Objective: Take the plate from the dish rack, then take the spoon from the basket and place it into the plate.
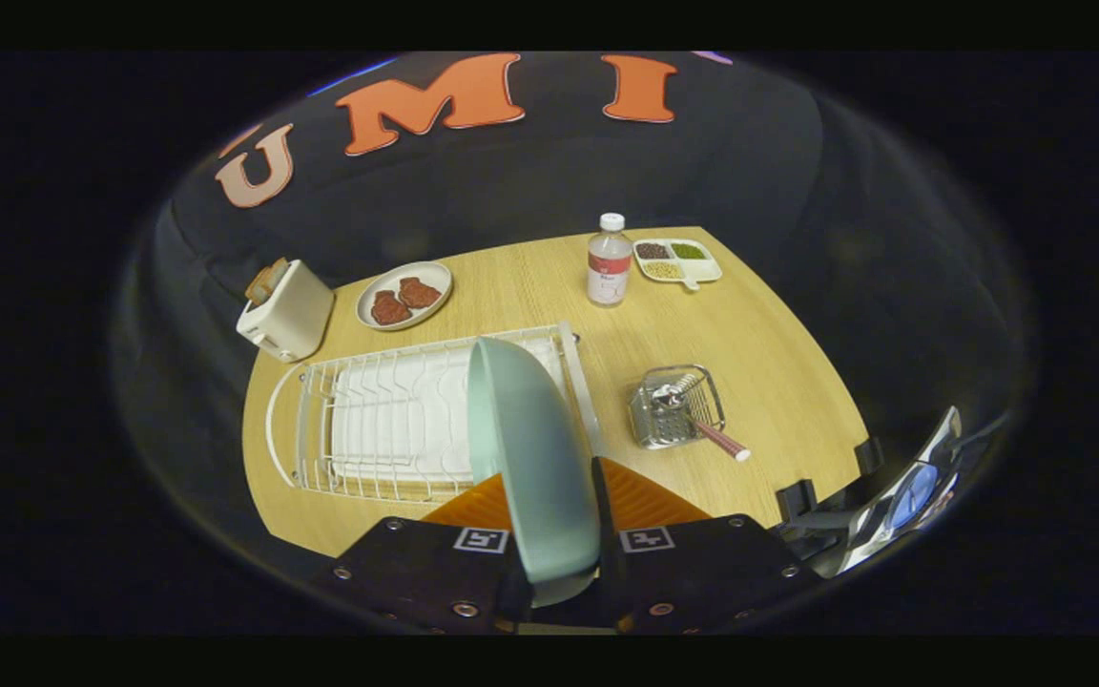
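Note:
A pale green plate (535,458) stands on edge between my fingers, and my gripper (554,534) is shut on its rim. The plate is held up above the right end of the white wire dish rack (387,420), which lies below and to the left of it. To the right of the rack sits a small wire basket (678,405) on the wooden table (759,334). A metal spoon (693,412) with a reddish handle lies in the basket, its handle sticking out toward me over the rim.
A white toaster (287,310) with bread stands at the table's far left corner. Beside it is a plate with two meat pieces (404,296). A clear bottle (610,260) and a divided snack tray (678,260) sit at the far edge.

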A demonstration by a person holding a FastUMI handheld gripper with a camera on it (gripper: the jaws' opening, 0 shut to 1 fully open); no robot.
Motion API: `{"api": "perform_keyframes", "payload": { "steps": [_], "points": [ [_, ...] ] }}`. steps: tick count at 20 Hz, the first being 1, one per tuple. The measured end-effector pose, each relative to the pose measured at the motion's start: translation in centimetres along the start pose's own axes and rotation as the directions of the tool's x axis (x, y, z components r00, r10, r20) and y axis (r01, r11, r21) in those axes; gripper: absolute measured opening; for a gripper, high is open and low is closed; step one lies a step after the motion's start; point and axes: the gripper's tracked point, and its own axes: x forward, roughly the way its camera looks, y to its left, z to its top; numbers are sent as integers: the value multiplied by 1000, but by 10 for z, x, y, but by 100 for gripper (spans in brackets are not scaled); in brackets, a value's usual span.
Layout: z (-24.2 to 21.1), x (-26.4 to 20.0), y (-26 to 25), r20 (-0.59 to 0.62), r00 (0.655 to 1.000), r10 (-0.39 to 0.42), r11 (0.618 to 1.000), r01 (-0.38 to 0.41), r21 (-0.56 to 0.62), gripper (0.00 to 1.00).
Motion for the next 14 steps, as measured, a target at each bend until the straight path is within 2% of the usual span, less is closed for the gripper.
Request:
{"api": "perform_keyframes", "payload": {
  "steps": [2,8,14],
  "points": [
    [-20,0,-13,-36,999,4,1000,-4,8,28],
    [-64,-3,-29,-94,988,119,991,-113,66,28],
    [-112,11,-28,-162,956,245,964,-222,148,28]
  ]
}}
